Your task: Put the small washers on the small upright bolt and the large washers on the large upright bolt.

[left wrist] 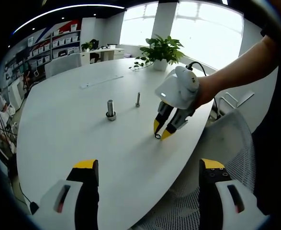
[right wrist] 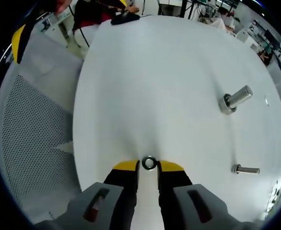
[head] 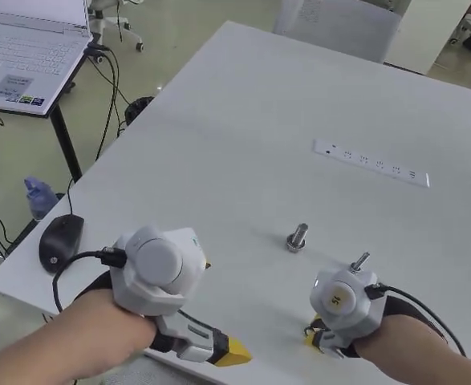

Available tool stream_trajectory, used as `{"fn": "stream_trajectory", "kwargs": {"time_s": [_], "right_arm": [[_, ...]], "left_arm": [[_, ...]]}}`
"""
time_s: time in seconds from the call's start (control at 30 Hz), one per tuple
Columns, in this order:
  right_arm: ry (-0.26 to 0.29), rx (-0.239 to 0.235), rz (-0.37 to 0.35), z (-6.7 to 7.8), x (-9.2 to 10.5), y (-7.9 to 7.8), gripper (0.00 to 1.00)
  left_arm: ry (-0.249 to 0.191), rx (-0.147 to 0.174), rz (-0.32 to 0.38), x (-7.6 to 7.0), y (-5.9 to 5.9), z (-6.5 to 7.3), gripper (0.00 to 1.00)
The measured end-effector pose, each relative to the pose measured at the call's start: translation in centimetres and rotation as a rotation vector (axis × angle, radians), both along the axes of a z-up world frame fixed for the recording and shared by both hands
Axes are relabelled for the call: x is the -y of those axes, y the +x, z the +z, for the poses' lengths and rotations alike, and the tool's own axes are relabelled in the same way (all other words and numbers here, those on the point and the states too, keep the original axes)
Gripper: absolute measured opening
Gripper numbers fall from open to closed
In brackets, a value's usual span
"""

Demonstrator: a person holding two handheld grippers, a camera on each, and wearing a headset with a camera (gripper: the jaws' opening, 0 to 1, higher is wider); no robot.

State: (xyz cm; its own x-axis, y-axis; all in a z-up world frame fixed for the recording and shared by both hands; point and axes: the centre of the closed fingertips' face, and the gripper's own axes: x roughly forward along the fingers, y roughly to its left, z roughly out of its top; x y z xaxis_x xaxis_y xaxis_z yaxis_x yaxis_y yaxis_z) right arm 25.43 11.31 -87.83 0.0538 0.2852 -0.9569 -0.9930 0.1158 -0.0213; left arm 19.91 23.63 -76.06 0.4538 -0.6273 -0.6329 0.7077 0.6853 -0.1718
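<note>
Progress nil: large steel bolt point(right wrist: 236, 99) and thin steel bolt point(right wrist: 245, 169) look bare; fingers of right gripper point(left wrist: 162, 132) pinch one small silver washer point(right wrist: 149, 163); left gripper point(left wrist: 148, 165) fingers gape.

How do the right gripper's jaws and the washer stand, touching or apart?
Cannot tell. The right gripper view shows the washer between the right gripper's jaws, near both, yet neither contact nor gap is plain.

White table point(head: 243, 120) in head view: white power strip point(head: 371, 163) at 2 o'clock, black mouse point(head: 60, 241) on the corner at 8. Off-table: open laptop point(head: 26, 48) at 10, blue bottle point(head: 40, 196) at 9. Left gripper view: potted plant point(left wrist: 162, 50) at 12. Right gripper view: mesh chair point(right wrist: 39, 143) at 9.
</note>
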Motion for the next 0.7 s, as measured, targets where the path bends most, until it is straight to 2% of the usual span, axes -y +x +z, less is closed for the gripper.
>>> {"fn": "stream_trajectory", "kwargs": {"time_s": [0.13,0.2,0.3,0.57,0.63,0.7], "right_arm": [[-0.016,0.000,0.024,-0.01,0.01,0.00,0.15],[-0.034,0.006,0.070,-0.01,0.08,-0.05,0.14],[-0.041,0.003,0.100,-0.01,0.07,-0.09,0.15],[-0.052,-0.036,0.170,0.04,0.18,-0.39,0.18],[-0.057,-0.010,0.200,0.00,0.22,-0.02,0.15],[-0.056,-0.024,0.183,-0.02,0.20,-0.03,0.15]], "left_arm": [[-0.007,0.003,0.006,0.07,0.18,0.06,0.85],[-0.005,0.003,0.006,0.09,0.21,0.03,0.85],[-0.006,0.000,0.012,0.04,0.26,-0.01,0.85],[-0.005,-0.006,0.017,-0.04,0.18,-0.27,0.83],[-0.004,-0.009,0.018,-0.07,0.14,-0.33,0.83],[-0.005,-0.014,0.019,-0.10,0.09,-0.46,0.83]]}}
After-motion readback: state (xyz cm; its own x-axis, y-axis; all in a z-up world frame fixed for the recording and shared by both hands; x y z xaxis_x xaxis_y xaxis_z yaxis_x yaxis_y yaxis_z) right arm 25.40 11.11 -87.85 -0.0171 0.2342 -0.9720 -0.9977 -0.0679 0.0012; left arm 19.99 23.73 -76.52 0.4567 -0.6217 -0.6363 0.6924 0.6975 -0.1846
